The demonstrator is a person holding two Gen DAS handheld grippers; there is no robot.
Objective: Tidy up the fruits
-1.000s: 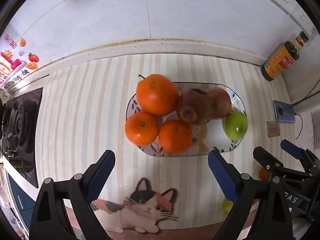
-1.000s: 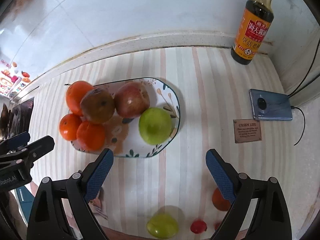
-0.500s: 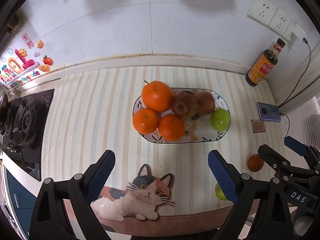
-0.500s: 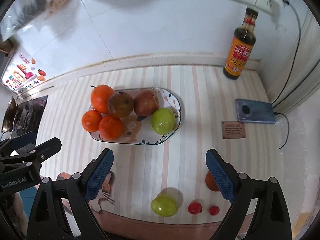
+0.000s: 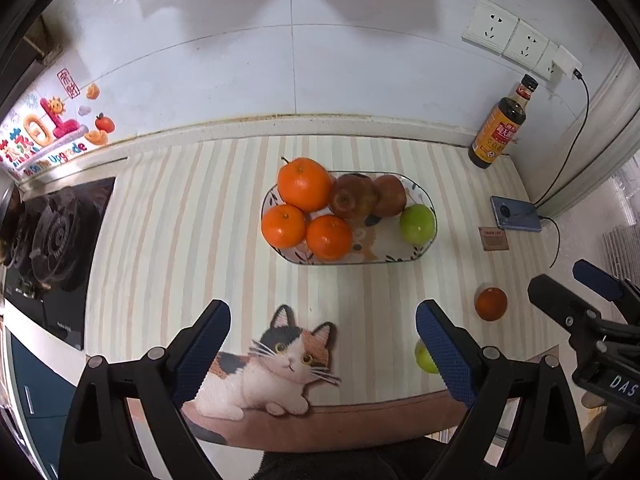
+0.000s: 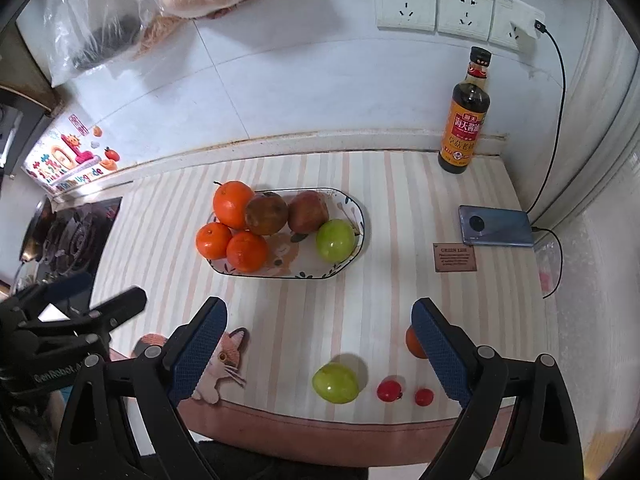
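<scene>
**Non-fruit items on and around the striped counter**

Beige-and-white striped mat with calico cat print (image 5: 276, 360), covering the counter. Dark glass soy sauce bottle with orange label (image 6: 464, 120), upright at the back right against the wall. Blue-grey smartphone (image 6: 496, 226), lying flat near the right wall, black charging cable (image 6: 560, 80) running up to a white wall plug. Small brown printed card (image 6: 455, 257), just in front of the phone. Row of white wall sockets (image 6: 434, 8). Black gas hob (image 5: 52, 240), far left. Colourful cartoon wall sticker (image 5: 48, 136). Clear plastic bags (image 6: 160, 12), hanging upper left.
</scene>
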